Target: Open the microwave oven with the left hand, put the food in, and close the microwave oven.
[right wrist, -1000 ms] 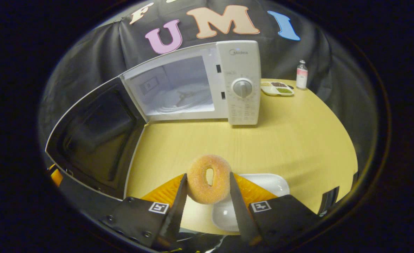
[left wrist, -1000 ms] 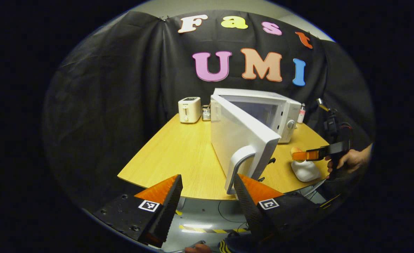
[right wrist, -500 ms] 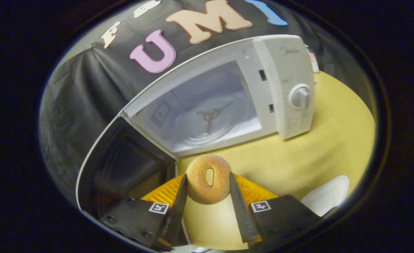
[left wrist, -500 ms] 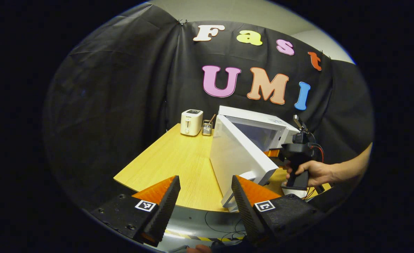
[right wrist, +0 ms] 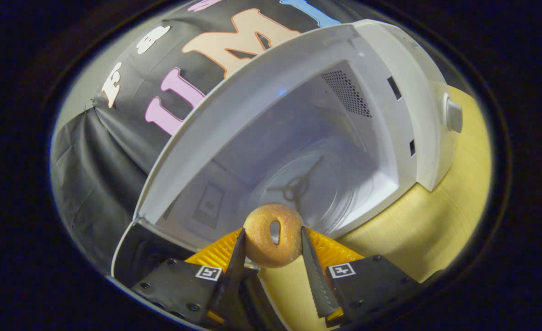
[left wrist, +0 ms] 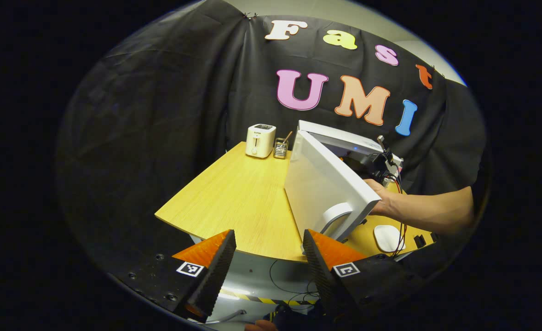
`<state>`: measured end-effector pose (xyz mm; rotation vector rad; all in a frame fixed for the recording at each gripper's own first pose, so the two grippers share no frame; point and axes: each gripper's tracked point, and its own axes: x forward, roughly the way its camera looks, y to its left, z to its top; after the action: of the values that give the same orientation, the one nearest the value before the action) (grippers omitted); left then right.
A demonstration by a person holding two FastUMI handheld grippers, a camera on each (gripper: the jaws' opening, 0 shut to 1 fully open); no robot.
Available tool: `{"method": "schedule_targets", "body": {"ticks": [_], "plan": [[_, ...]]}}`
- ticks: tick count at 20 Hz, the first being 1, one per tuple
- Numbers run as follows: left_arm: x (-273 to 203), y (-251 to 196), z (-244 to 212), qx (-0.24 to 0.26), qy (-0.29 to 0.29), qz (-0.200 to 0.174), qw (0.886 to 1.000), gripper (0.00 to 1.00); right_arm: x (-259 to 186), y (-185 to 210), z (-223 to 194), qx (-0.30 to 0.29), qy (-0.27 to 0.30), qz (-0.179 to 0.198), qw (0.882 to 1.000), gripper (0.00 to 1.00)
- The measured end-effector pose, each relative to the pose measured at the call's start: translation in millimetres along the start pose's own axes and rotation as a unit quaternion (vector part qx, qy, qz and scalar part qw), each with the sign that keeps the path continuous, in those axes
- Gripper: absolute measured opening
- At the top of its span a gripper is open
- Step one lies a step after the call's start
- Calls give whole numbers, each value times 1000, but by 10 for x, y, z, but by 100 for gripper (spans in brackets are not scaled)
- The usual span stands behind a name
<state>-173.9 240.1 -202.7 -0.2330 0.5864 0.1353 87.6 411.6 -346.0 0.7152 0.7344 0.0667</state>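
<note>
The white microwave stands on the wooden table with its door swung wide. In the right gripper view my right gripper is shut on a sugared doughnut, held upright at the mouth of the cavity, just in front of the glass turntable. In the left gripper view my left gripper hangs open and holds nothing, off the table's near edge and short of the door handle. A forearm reaches behind the door toward the cavity.
A small white toaster and a utensil holder sit at the table's far corner. A white dish lies near the front right edge. The dial sits on the microwave's control panel. Cables hang under the table.
My right gripper has carried the doughnut forward from above the dish to the mouth of the microwave. My left gripper has drawn back from the door handle and stays open.
</note>
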Motion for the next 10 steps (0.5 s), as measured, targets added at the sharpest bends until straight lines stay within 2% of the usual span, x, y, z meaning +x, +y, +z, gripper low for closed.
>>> {"method": "schedule_targets", "body": {"ticks": [3,5,10], "plan": [[33,123,-10,-10,8,13,1000,87,206,-32,99,5,-37,-5,999,63],[79,171,-28,-8,15,19,1000,87,335,-56,79,-7,-40,-7,999,62],[181,61,-6,-9,25,-3,1000,87,473,-68,191,-21,-66,-18,997,65]]}}
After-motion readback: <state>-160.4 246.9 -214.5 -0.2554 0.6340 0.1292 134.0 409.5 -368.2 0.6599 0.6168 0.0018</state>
